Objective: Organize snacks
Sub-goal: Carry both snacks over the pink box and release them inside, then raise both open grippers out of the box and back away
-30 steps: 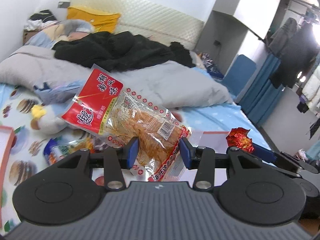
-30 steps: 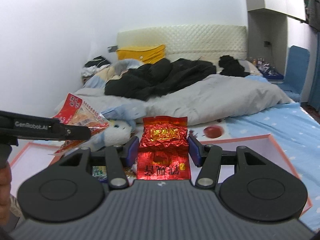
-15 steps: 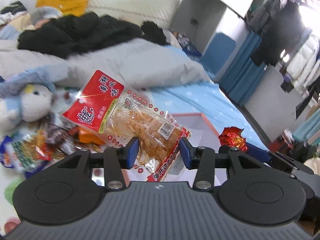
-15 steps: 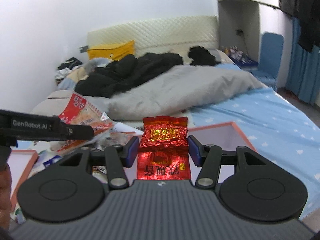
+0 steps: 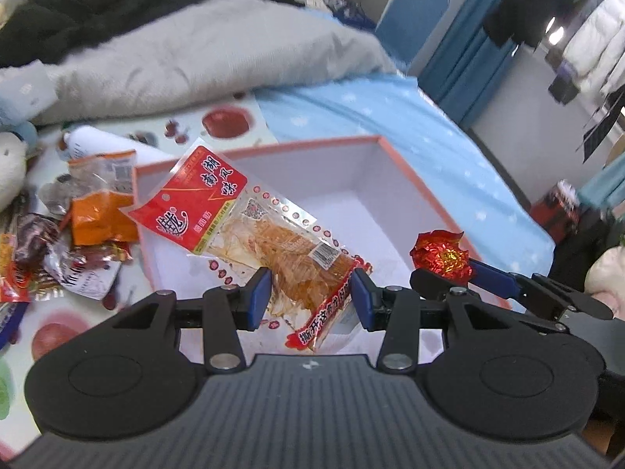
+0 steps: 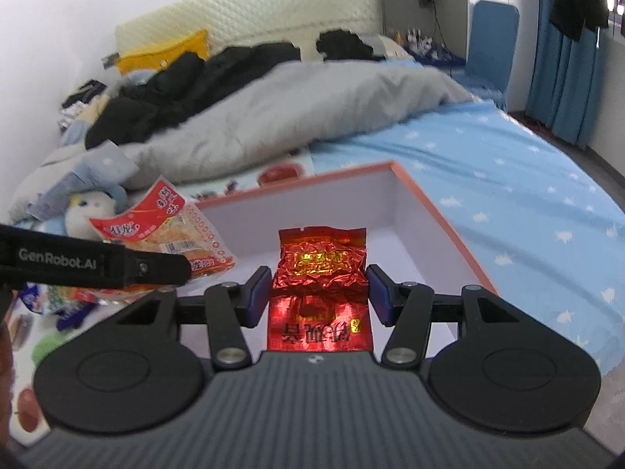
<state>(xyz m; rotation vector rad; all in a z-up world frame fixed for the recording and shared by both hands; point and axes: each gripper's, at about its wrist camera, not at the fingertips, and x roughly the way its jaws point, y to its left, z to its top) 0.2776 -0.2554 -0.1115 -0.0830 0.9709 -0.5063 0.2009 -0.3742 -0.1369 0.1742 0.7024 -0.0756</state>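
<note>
1. Left wrist view: my left fingers (image 5: 310, 299) clamp the clear-and-red snack pack (image 5: 250, 234), now over the open box (image 5: 406, 179), no longer the bed.
2. Right fingers (image 6: 318, 297) clamp the red foil packet (image 6: 322, 265), also above it; release next.

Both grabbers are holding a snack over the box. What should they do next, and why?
Probably lower a little, then let go. The left gripper holds the clear snack packet and the right gripper holds the red foil packet, both above the pink-rimmed box, whose visible floor is bare.
</note>
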